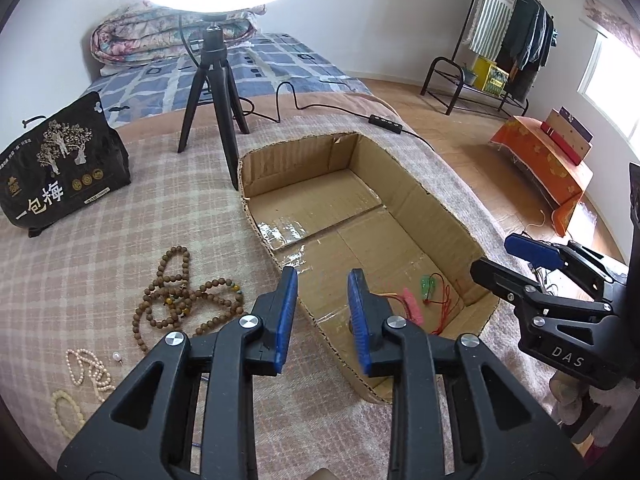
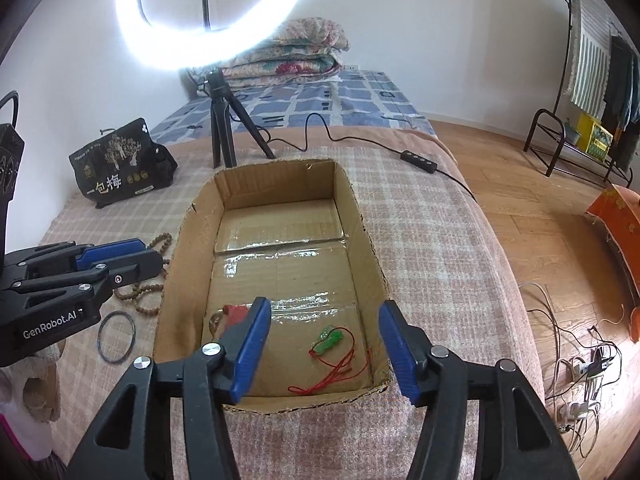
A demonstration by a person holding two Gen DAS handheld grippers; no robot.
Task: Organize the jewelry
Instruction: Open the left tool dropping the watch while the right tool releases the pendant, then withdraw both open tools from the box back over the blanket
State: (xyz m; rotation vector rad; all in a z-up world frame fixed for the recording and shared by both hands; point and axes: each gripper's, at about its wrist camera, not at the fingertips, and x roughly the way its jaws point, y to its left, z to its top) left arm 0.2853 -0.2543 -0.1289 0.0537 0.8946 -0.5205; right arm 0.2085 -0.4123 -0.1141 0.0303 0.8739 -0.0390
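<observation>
Cardboard walls frame the box (image 2: pixel 362 216) on the blanket (image 2: pixel 440 240), where a green pendant (image 2: pixel 329 341) on red cord and a pink piece (image 1: pixel 412 305) lie at the near end. Both the left gripper (image 1: pixel 322 312) and right gripper (image 2: pixel 324 350) hang spread and empty over the near rim. With sorting seemingly under way, the next move likely calls for the left gripper to swing left to the brown beads (image 1: pixel 184 300), pearls (image 1: pixel 90 370) and ring (image 2: pixel 117 336) outside the box.

Plaid-blanketed bed (image 2: pixel 420 240), cardboard box (image 2: pixel 362 216), bead strands (image 1: pixel 188 300), black bag (image 1: pixel 60 168), tripod (image 1: pixel 212 92)
</observation>
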